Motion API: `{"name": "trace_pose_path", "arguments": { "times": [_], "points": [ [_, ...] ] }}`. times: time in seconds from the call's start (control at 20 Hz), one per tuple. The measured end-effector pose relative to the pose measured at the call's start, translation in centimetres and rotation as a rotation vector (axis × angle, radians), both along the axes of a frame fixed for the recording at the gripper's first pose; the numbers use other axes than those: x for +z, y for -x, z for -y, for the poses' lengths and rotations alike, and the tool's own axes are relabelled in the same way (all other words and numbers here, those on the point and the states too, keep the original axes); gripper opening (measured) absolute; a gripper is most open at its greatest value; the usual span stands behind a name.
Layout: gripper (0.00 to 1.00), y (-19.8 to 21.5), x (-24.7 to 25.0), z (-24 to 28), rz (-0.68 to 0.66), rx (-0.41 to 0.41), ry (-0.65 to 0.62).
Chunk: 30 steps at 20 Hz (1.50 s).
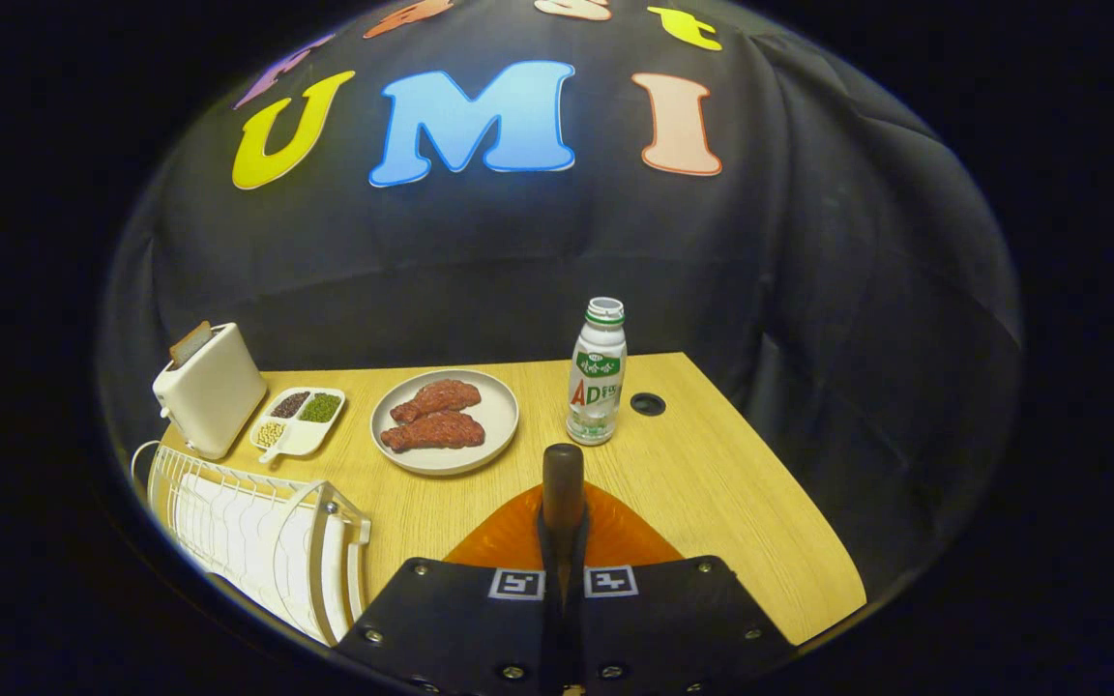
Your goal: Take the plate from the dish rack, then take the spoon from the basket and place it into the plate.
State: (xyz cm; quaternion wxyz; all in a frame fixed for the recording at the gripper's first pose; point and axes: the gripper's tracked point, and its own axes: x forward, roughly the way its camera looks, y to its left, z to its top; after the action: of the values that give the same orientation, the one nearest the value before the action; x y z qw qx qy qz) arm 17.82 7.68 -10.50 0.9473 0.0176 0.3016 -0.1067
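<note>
Fisheye above the fingers (563, 570), facing forward, seemingly low over the table (712, 483).

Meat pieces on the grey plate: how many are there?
2. Both lie on the grey plate beyond the hand-held gripper, beside the bottle: one meat piece farther away, the other nearer. The fingers are shut on a dark spoon handle.

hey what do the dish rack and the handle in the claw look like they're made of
Dish rack: probably white-coated metal wire, going by its thin glossy bars and bolted frame. Handle, pinched in the shut claw: dark brown and matte with a rounded end, possibly wood or plastic; the look leaves it open.
</note>
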Motion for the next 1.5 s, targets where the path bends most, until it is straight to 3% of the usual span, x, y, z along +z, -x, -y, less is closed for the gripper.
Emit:
{"name": "trace_pose_path", "arguments": {
  "times": [0.4, 0.8, 1.15, 1.5],
  "points": [
    [0.01, 0.3, 7.7, -5.4, 0.098, 0.088, 0.116],
    [0.00, 2.7, 12.4, -20.7, 0.135, 0.333, 0.189],
    [0.01, 7.7, 13.2, -35.8, 0.187, 0.568, 0.130],
    [0.01, 14.2, 10.3, -45.8, 0.198, 0.729, 0.039]
  ]
}}
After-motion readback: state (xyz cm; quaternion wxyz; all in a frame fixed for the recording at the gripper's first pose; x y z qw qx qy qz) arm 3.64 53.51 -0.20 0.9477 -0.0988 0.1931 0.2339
